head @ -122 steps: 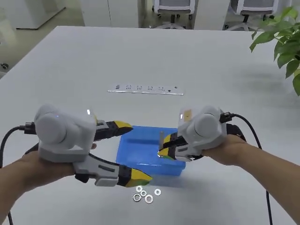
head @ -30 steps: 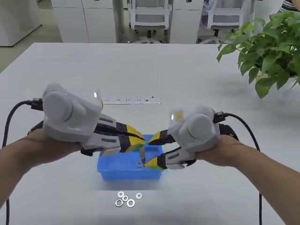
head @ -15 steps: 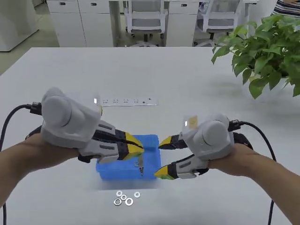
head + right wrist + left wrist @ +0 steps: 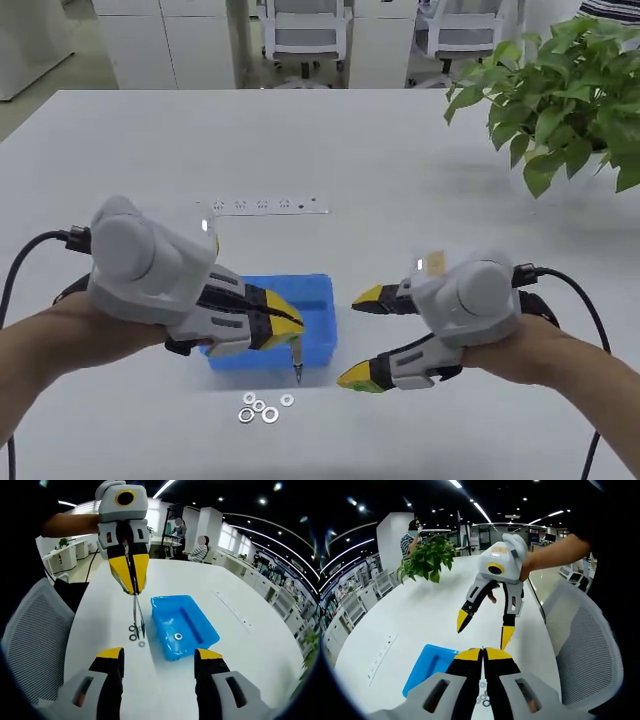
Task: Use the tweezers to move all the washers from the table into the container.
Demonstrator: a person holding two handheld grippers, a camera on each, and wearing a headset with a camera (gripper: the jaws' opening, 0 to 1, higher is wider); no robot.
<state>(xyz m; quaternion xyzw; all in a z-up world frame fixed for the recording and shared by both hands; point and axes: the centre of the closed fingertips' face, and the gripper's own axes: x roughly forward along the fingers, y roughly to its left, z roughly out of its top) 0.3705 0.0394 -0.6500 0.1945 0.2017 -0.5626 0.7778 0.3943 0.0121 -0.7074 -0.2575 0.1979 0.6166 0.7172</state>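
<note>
Head view: left tongs (image 4: 290, 322) pinched on tweezers (image 4: 297, 362); right tongs (image 4: 356, 340) wide apart, holding nothing

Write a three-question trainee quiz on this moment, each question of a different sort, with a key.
1. True or false: the right gripper has its jaws open with nothing between them.
2. Multiple choice: what holds the tweezers? A) the left gripper; B) the right gripper; C) neither.
3. Fill in: one washer already lies inside the blue ____.

Key: 1 true. 2 A. 3 container.
</note>
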